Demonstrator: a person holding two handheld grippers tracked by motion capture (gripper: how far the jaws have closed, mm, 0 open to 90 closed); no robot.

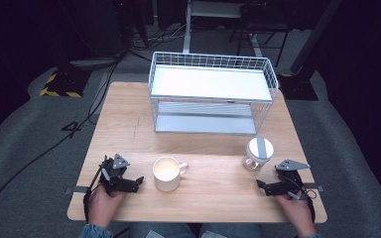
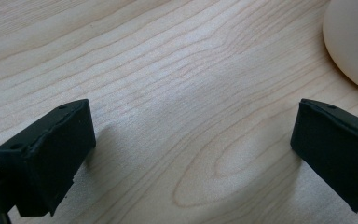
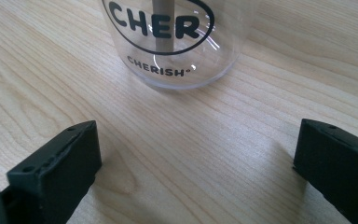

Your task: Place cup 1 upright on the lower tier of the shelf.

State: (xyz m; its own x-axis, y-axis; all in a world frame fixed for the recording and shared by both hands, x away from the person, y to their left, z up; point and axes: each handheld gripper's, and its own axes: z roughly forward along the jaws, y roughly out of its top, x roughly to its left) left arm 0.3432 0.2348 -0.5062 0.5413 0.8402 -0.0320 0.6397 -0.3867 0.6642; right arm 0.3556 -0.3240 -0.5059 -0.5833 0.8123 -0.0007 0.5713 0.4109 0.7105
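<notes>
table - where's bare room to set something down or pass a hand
Free: the table's left side beside the wire rack, and the strip between white mug and clear lidded cup. Crowded: the near corners, with the left hand-held gripper and right hand-held gripper.

Bare table (image 1: 129, 124) lies between the mug (image 1: 167, 173) and the clear cup (image 1: 258, 153) — open passage; the wire rack (image 1: 211, 94) blocks the far side.

Desk (image 1: 213, 198) brightly, evenly lit against dark surroundings at the frame edges; high view soft, close views sharp with faint shadows
</notes>
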